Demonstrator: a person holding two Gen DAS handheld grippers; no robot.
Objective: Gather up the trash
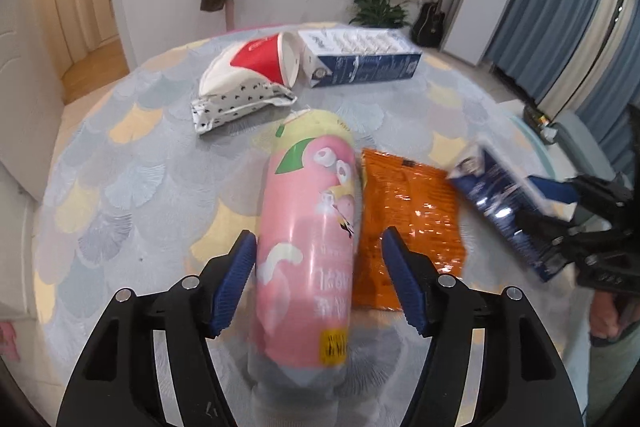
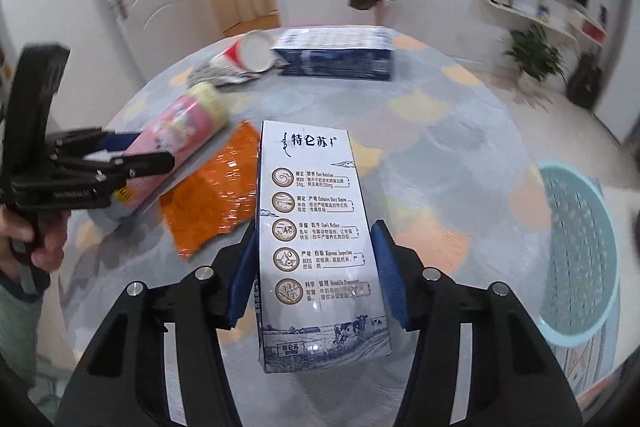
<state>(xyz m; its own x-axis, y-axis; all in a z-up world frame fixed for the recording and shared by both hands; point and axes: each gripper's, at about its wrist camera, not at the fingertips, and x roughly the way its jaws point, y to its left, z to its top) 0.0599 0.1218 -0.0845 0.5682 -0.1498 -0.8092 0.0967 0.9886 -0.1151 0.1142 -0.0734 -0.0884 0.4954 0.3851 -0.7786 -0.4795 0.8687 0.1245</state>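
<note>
Left wrist view is showing your left gripper (image 1: 318, 287) spreading its fingers around the pink can (image 1: 308, 247), not squeezing it, so it could roll away. Your right gripper (image 2: 314, 271) is pinching the milk carton (image 2: 320, 247); it could slip. The blue basket (image 2: 576, 259), far right, is looking empty.

Black claw (image 1: 320, 283) frames, ribbed blue pads (image 1: 236, 287), silver screws, pale green sleeve (image 2: 16, 311)

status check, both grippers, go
Left gripper open around the pink can, right pad clear of it. Right gripper straddles the milk carton, grip unclear. Blue basket at right, path unobstructed.
</note>
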